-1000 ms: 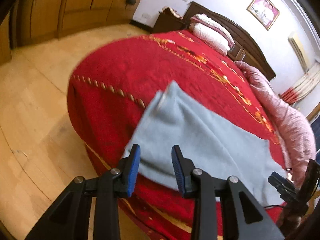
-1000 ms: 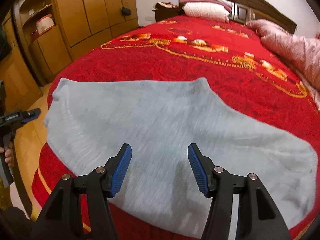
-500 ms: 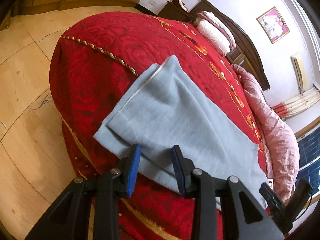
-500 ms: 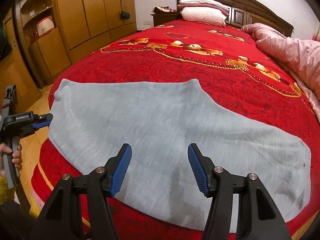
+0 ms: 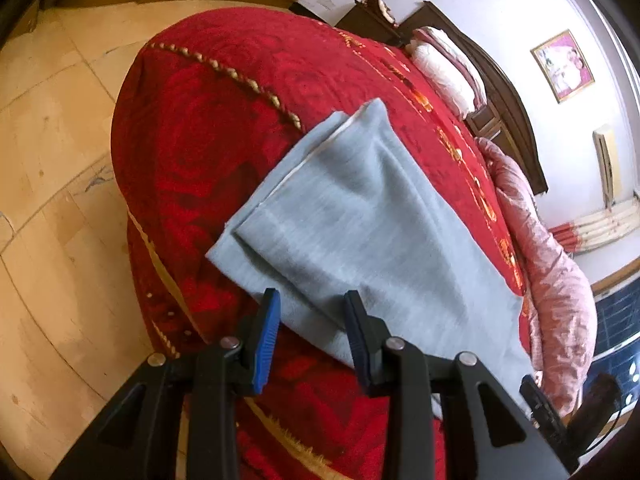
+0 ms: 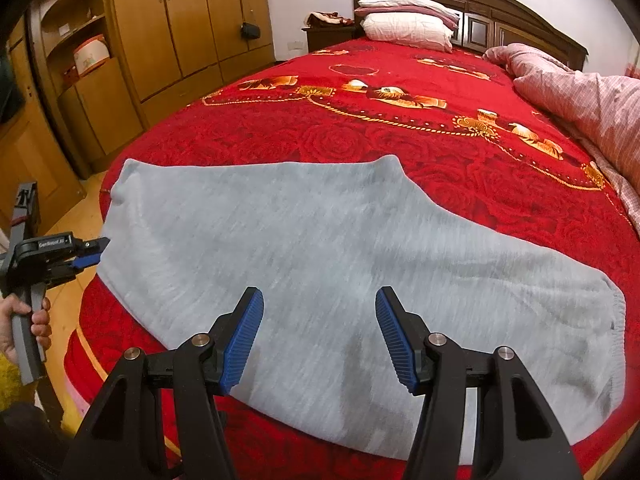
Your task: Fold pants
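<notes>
- I find both sets of jaws standing apart with nothing between them: the left gripper (image 5: 308,336) shows a moderate gap, the right gripper (image 6: 318,336) a wider one.
- The grey pants (image 6: 320,264) lie flat on the red bedspread (image 6: 400,128) at the foot end of the bed, well away from the pillows (image 6: 404,20) at the headboard. They appear already doubled leg on leg; two cloth layers show at the cuff end (image 5: 256,232) in the left view.
- The long axis of the pants runs across the bed, along its foot edge. The elastic waistband (image 6: 612,312) sits at my right, the cuffs (image 6: 120,184) at my left, near the bed corner.
- My left gripper (image 6: 86,254), seen from the right camera with a hand (image 6: 24,328) on its handle, is just beside the cuff end, tips close to the near hem; I cannot tell whether they touch it.
- My right gripper hovers above the middle of the garment, nearer the seat than the waistband.
- Judgement: the left arm is the nearer one for taking the cuffs and carrying them along the axis toward the waistband. The fold is not yet made.
</notes>
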### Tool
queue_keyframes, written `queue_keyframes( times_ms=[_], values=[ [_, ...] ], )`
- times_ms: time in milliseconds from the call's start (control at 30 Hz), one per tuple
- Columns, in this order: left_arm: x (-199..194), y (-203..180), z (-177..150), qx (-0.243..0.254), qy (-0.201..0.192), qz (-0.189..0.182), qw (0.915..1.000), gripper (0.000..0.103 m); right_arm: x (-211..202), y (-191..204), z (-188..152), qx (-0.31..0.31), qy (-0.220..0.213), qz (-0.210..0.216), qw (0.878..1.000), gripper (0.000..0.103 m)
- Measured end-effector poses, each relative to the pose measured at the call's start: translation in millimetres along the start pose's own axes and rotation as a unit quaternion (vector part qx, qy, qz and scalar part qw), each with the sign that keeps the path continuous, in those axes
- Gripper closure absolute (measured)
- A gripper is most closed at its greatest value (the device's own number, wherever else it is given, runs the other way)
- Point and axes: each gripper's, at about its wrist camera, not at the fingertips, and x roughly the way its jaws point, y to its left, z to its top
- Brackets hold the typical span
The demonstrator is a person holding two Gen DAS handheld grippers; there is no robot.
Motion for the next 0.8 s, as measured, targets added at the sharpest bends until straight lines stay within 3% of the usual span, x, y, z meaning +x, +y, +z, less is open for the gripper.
queue_keyframes(
  times_ms=[400, 567, 800],
  values=[
    [3.4, 6.4, 8.1, -0.018, -0.027, -0.018, 0.9993, 0.071, 0.7, 0.5, -0.4, 0.001, 0.001, 0.000, 1.000, 0.043],
    [-1.0, -0.9, 13.8, -0.001, -0.039, -0.012, 0.9992, 0.096, 0.0, 0.5, -0.4, 0.001, 0.000, 0.000, 1.000, 0.043],
    [-51.2, -18.8, 14.2, 0.032, -0.091, 0.005, 0.9953, 0.099, -1.1, 0.3, -0.8, 0.004, -0.003, 0.001, 1.000, 0.043]
  ],
)
